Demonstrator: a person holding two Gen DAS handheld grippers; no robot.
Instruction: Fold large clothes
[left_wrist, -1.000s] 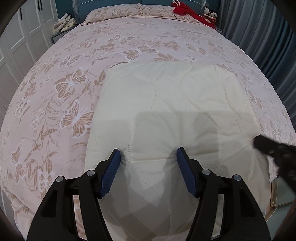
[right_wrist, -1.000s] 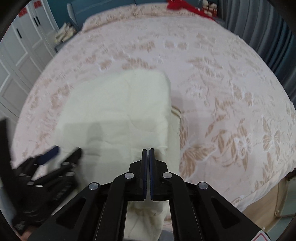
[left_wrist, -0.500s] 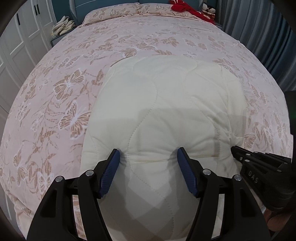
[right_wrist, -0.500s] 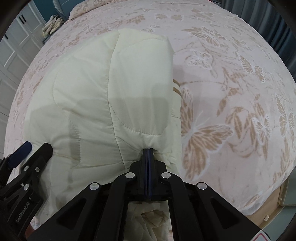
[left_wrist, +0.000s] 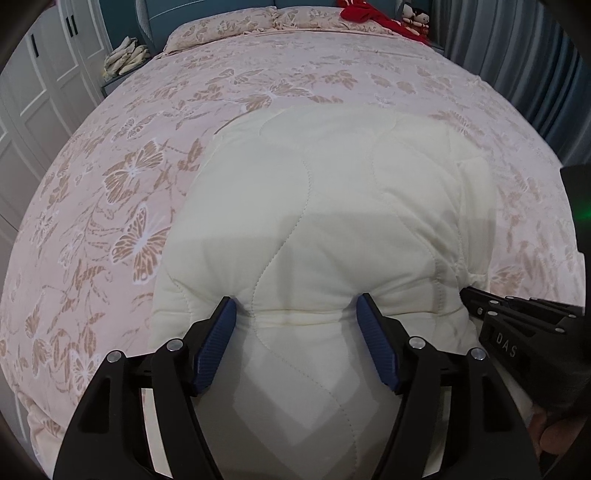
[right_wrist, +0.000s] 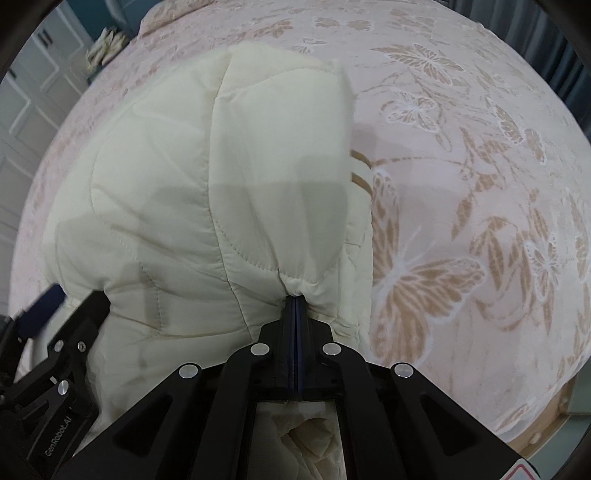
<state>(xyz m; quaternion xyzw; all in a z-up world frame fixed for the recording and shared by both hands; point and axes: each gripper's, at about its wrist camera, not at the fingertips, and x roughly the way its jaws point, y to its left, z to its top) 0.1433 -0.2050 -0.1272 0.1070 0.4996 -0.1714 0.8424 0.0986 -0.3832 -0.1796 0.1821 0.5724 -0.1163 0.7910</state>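
Observation:
A cream quilted padded garment (left_wrist: 332, 206) lies on the bed, its near edge lifted toward me. It also fills the left of the right wrist view (right_wrist: 207, 192). My left gripper (left_wrist: 297, 314) is open, its blue pads on either side of a fold of the near edge, with the fabric bulging between them. My right gripper (right_wrist: 294, 301) is shut on the garment's right near edge, and the fabric puckers at its tips. It shows in the left wrist view (left_wrist: 469, 293) at the right. The left gripper (right_wrist: 48, 306) shows at the lower left of the right wrist view.
The bed has a pink bedspread with tan butterflies (left_wrist: 140, 173). Pillows (left_wrist: 236, 26), a red cloth (left_wrist: 369, 14) and small dolls (left_wrist: 413, 11) lie at the headboard. White wardrobe doors (left_wrist: 40, 85) stand left, grey curtains (left_wrist: 517, 55) right. The bed's wooden foot edge (right_wrist: 546, 432) shows at lower right.
My right gripper has come in to the garment's right near edge and now pinches it. The edge has lifted and bunched toward me. My left gripper has stayed open around the fold.

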